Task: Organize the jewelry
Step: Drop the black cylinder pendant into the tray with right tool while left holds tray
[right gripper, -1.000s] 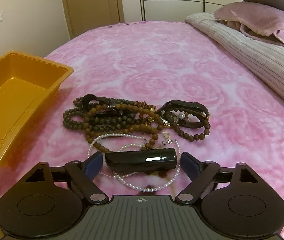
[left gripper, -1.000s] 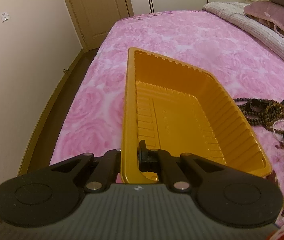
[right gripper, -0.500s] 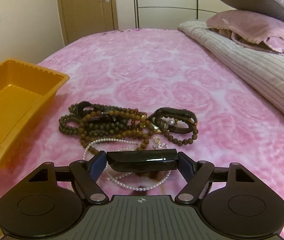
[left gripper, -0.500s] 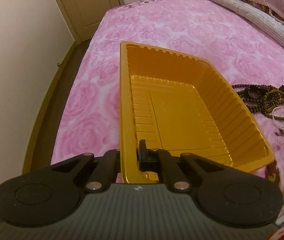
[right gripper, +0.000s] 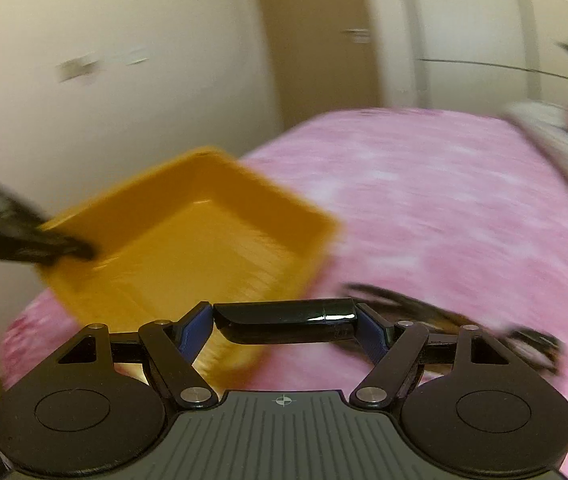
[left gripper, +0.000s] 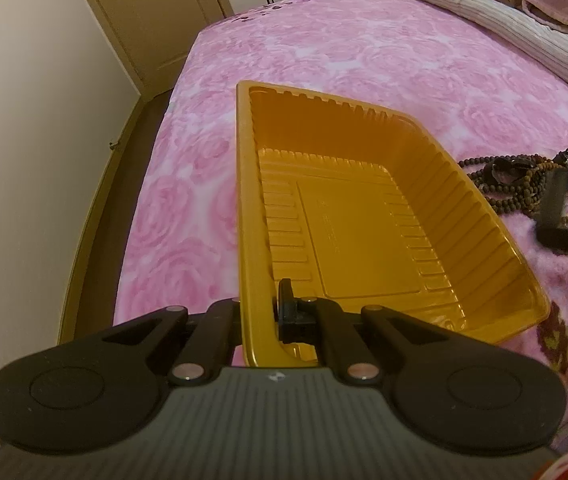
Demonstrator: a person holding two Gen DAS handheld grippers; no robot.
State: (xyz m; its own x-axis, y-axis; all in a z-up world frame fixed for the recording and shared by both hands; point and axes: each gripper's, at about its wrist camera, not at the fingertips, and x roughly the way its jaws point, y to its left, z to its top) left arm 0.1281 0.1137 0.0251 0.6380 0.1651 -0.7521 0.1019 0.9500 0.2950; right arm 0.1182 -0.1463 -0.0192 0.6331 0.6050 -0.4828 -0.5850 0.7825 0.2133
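1. Right now the main risk is a drop: the right hand-held gripper [right gripper: 284,322] clamps a glossy black case [right gripper: 284,320] only by its two short ends, between the blue pads [right gripper: 193,330]. Such a smooth, hard surface could, in my judgement, slip or swivel out and land on the bed short of the tray.

2. The right wrist view is heavily blurred, which suggests fast travel; a quick swing makes a slip more likely.

3. A second risk is the orange plastic tray [left gripper: 364,216]. The left hand-held gripper [left gripper: 259,316] is closed on one corner of its thin rim, at lower centre of the left wrist view. The tray looks light and flexible, so a bump from the case could tip it or twist it loose.

4. A collision of the two tools is possible too: in the left wrist view the right tool appears as a dark shape at the right edge, just beside the tray's right wall.

5. Pose: the left tool points along the tray's left wall, towards the top of the frame. The right tool is held level, the case lying crosswise at lower centre, with the tray at centre left beyond it.

6. Beaded necklaces [left gripper: 516,192] lie on the pink floral bedspread [left gripper: 364,52], right of the tray, not yet sorted.
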